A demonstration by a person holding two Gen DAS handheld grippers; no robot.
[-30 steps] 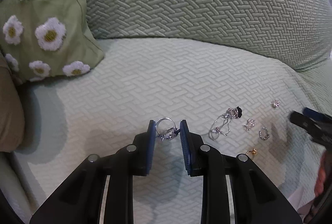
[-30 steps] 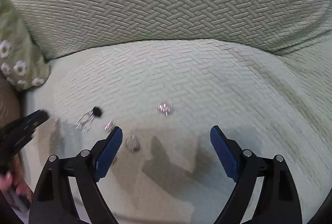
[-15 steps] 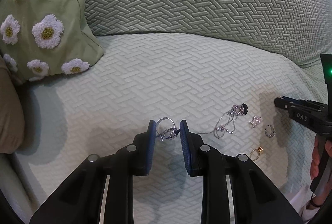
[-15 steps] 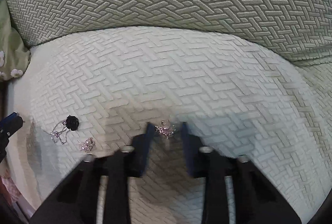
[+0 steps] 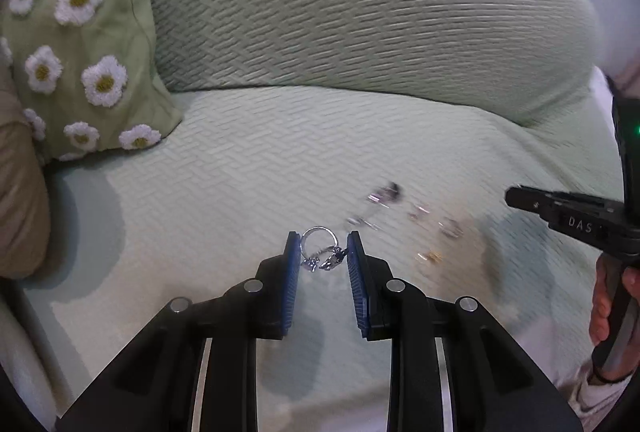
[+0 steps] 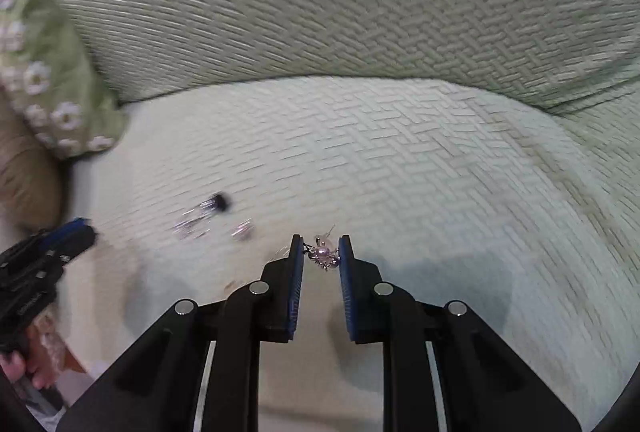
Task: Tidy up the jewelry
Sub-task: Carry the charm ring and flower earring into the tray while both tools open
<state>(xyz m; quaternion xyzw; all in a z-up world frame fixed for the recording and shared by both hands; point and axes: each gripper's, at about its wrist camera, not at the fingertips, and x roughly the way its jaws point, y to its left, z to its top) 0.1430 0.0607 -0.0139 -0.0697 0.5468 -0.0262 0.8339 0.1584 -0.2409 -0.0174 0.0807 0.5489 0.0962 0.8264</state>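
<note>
Since sorting needed both pieces off the pale-green woven sofa cushion (image 5: 280, 160) | we held a silver ring (image 5: 320, 246) clamped in the left gripper (image 5: 320, 252) | right gripper (image 6: 320, 252) pinched a pink beaded earring (image 6: 325, 254) above it.

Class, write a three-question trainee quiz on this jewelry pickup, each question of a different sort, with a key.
1. True or false: the left gripper is empty.
2. What does the right gripper hold? A) pearl flower earring B) gold ring C) nothing
3. Fill in: the loose jewelry lies on the sofa ____.

Key: 1 false, its jaws clamp a silver ring; 2 A; 3 seat.
</note>
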